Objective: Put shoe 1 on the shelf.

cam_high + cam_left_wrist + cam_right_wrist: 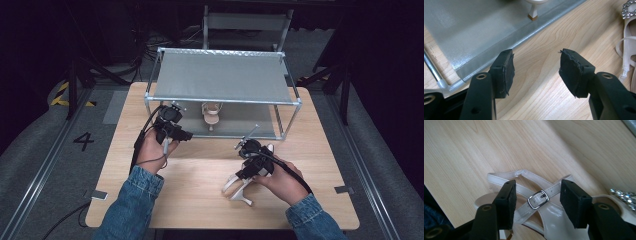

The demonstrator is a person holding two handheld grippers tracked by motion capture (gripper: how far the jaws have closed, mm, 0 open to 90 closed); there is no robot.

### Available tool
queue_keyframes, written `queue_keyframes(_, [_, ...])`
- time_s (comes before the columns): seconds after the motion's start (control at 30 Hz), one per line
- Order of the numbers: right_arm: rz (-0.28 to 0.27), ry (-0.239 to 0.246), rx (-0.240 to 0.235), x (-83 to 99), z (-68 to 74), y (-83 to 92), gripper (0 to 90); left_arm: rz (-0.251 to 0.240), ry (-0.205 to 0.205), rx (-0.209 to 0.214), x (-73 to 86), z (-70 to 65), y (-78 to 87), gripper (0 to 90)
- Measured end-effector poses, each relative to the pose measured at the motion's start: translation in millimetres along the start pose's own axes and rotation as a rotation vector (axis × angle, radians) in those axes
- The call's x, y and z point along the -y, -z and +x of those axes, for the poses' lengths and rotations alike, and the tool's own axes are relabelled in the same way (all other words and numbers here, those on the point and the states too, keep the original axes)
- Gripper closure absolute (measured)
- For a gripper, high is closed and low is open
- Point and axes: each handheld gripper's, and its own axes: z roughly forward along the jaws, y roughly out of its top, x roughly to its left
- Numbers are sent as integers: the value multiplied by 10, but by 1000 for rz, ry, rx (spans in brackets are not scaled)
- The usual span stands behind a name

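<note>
Dark floor with cables and black curtains surrounds a pale wooden table [200, 195]. On its far half stands a low metal rack [222, 97] with a grey fabric shelf on top and another at the bottom. One cream high-heeled sandal [212, 113] already stands on the lower shelf. A second sandal [238, 190] lies on the bare table near the front, under the right gripper [254, 167]. The left gripper [170, 125] is held near the left front corner of the rack.

Seen from the left gripper view, the jaws stand wide apart over bare wood, holding nothing. The edge of the lower shelf [474, 37] is just ahead, with the heel [533, 12] of the stored sandal on it.

From the right gripper view, the jaws are also apart, one on each side of the crossed straps [524, 190] and the small metal buckle [538, 199] of the second sandal. I judge that the step in hand is grasping this sandal, probably to place it beside the first one. The next move calls for lowering and closing on the straps, which are thin and may slip.
</note>
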Motion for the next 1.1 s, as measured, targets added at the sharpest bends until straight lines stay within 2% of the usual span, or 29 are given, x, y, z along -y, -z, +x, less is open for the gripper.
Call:
queue_keyframes(0.07, [17,2,20,-6,14,-24,583,-2,2,1,4,11,6,444])
queue_keyframes(0.17, [4,-8,20,-3,13,6,746,8,8,-3,11,28,15,444])
queue_keyframes(0.2, [3,-8,22,-1,8,22,757,11,3,-5,13,40,20,444])
queue_keyframes(0.37, [-4,7,35,19,46,50,784,19,16,-5,26,67,35,442])
queue_keyframes(0.43, [-13,17,45,39,59,105,788,21,16,-8,30,67,31,442])
queue_keyframes(0.57, [-55,11,35,120,46,271,789,29,14,-5,20,65,13,441])
queue_keyframes(0.67, [-58,1,71,229,24,411,789,32,6,-2,-1,52,-6,440])
queue_keyframes(0.7, [-58,1,71,229,24,411,789,31,6,-2,-7,44,-14,440])
queue_keyframes(0.87, [-73,-39,95,457,-63,568,789,42,3,4,-27,31,-61,439])
queue_keyframes(0.97, [-70,-84,98,623,-177,618,789,45,-1,3,-31,26,-70,439])
queue_keyframes(1.1, [-45,-161,136,860,-356,652,790,51,-6,0,-31,13,-76,438])
